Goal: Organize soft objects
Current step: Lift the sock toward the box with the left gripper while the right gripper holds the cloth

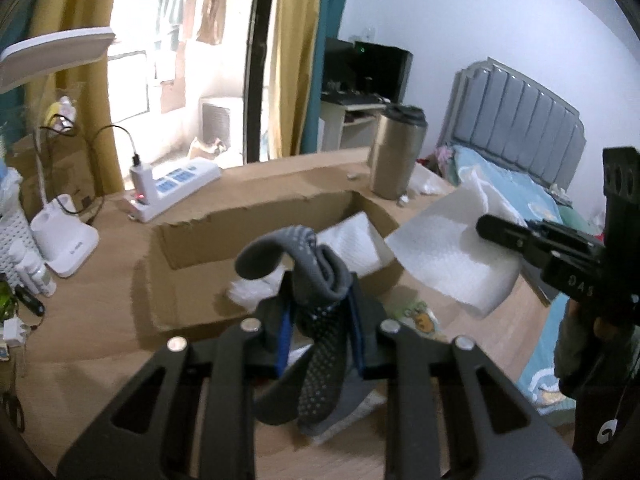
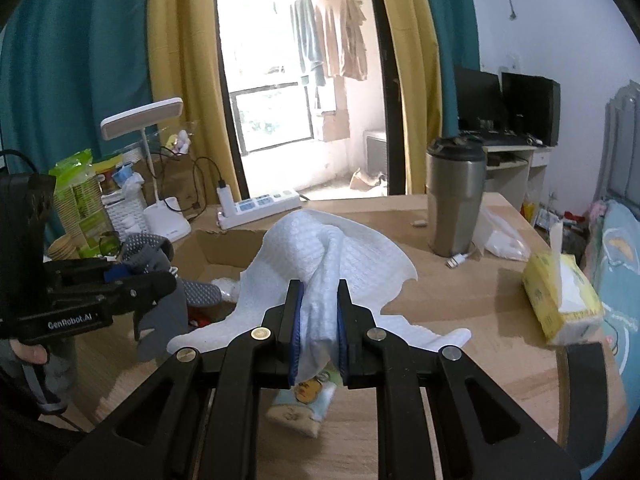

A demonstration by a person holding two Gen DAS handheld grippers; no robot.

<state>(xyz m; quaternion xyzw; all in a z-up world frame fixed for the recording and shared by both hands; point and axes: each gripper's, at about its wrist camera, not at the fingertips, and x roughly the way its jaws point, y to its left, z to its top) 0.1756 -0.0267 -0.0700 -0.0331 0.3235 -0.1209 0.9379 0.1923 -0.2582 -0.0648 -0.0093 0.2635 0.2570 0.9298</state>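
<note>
We see a grey sock [image 1: 320, 280] with small white grip dots, folded and limp, clamped in the left gripper [image 1: 320, 320] above the open cardboard box [image 1: 192, 240]. The right gripper [image 2: 318, 320] is clenched on a white embossed cloth [image 2: 328, 248], which hangs crumpled over the wooden table [image 2: 480, 320], near the steel tumbler [image 2: 456, 200].
</note>
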